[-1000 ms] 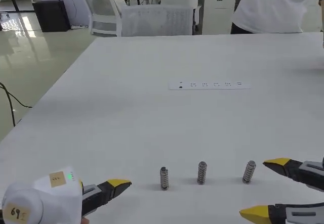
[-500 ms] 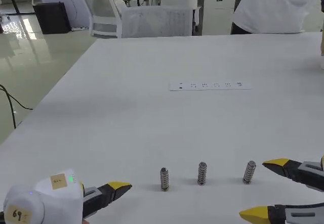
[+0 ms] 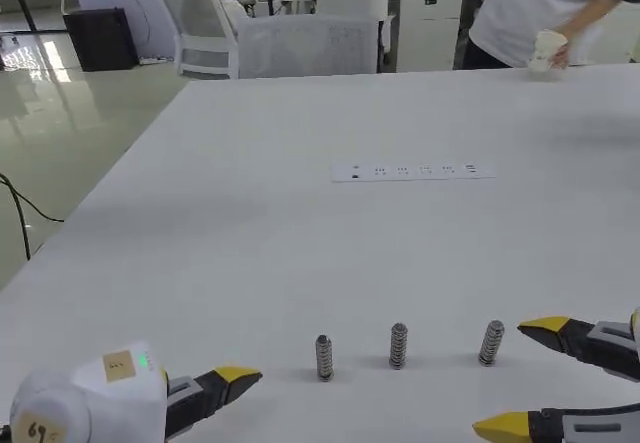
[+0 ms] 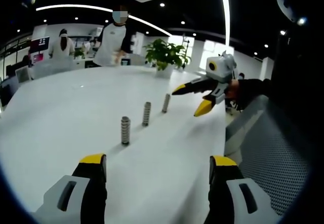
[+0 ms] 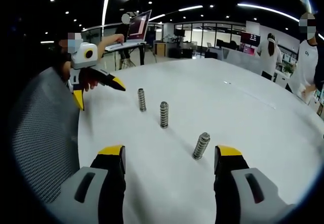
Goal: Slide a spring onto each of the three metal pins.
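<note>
Three springs stand in a row near the white table's front edge, each on a pin: left spring (image 3: pixel 324 357), middle spring (image 3: pixel 398 346), right spring (image 3: pixel 491 343). The right spring (image 5: pixel 201 145) leans a little. My left gripper (image 4: pixel 157 161) is open and holds nothing; it sits left of the row, and its yellow fingertip (image 3: pixel 238 375) is a short way from the left spring (image 4: pixel 125 130). My right gripper (image 3: pixel 520 375) is open and holds nothing, just right of the right spring, with its jaws wide apart and not touching it.
A white power strip (image 3: pixel 412 170) lies in the middle of the table (image 3: pixel 250 223). At the far right edge a person holds a white cup (image 3: pixel 547 48). Chairs (image 3: pixel 310 41) stand behind the table. The floor drops away on the left.
At the far right, a person's hand with a white cup has come in over the table. Both grippers and the springs have stayed nearly where they were.
</note>
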A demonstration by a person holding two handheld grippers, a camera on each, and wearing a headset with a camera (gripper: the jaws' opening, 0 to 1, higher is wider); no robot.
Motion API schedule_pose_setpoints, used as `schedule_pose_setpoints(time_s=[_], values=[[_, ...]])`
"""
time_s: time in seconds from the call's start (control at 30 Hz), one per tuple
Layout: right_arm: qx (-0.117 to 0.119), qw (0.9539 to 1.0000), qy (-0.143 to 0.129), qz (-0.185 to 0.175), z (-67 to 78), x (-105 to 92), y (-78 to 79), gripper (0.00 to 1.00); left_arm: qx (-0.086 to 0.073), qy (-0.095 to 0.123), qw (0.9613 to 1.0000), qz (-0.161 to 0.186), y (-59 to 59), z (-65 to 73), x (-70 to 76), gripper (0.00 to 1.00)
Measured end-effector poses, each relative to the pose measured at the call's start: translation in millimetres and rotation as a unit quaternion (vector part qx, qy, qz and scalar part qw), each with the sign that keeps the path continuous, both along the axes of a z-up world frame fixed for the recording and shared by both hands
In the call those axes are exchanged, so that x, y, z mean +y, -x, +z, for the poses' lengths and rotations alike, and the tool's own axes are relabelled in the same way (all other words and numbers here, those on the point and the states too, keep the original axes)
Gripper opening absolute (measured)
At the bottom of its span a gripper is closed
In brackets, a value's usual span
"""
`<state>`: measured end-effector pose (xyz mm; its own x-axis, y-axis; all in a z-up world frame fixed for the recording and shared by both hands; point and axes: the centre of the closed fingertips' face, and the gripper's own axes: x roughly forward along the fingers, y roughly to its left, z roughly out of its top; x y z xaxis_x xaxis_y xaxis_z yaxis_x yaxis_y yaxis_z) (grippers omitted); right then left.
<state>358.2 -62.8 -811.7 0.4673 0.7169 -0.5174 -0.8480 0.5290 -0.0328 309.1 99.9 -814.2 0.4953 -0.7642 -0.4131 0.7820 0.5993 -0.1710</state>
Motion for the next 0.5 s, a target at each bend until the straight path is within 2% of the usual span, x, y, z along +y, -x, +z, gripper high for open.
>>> schedule_pose_setpoints(time_s=[0.5], values=[[0.002, 1.0, 0.003, 0.0, -1.3, -0.5, -0.2, 0.71, 0.004, 0.0, 1.0, -0.002, 0.2, -1.4, -0.4, 0.8]])
